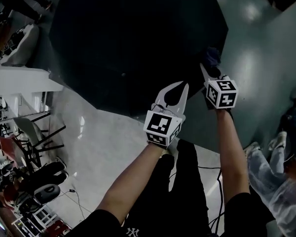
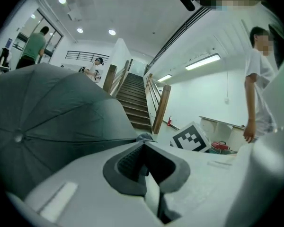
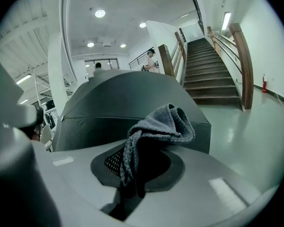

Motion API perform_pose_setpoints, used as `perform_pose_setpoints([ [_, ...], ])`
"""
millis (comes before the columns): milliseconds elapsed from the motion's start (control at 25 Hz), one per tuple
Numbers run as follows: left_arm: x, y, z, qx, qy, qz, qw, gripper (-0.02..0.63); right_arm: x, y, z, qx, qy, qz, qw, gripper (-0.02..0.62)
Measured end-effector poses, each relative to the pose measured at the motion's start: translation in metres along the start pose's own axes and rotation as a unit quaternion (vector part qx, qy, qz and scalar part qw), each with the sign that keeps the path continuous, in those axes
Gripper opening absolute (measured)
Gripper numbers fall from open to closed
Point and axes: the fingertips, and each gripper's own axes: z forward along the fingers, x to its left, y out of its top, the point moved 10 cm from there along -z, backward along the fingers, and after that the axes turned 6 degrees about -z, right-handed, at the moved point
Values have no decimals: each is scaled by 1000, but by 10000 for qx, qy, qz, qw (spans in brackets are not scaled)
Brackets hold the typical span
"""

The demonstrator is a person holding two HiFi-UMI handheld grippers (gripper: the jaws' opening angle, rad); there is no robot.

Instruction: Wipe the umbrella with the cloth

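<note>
Open umbrella [image 1: 133, 38] sits on floor [image 1: 103, 132], canopy up. Left tongs [image 1: 182, 85] closed, empty, above canopy's near rim. Right tongs [image 1: 209, 67] pinch cloth [image 3: 156, 126] by right rim. Risk: umbrella unbraced; wiping pressure may roll it or tug cloth loose.

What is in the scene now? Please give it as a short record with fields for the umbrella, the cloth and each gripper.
umbrella: dark, open, resting on the floor
cloth: grey, bunched, at the umbrella's edge; contact unclear
right gripper: shut on the cloth
left gripper: jaws together at the umbrella's edge; whether it pinches the fabric is unclear
</note>
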Motion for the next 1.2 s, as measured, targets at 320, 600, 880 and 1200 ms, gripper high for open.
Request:
perform_pose_setpoints([
  [320,19,6,-73,-171,400,-23,9991,2,99,16,-16,-95,202,-179,9996,78],
  [600,40,13,-119,-327,665,-116,9972,2,173,31,0,-52,665,-342,9972,78],
  [880,55,13,-156,-432,852,-128,9953,2,222,35,10,-110,1112,-260,9934,78],
  [1200,65,19,-184,-576,981,-121,9934,2,255,39,15,-316,1700,10,9849,78],
])
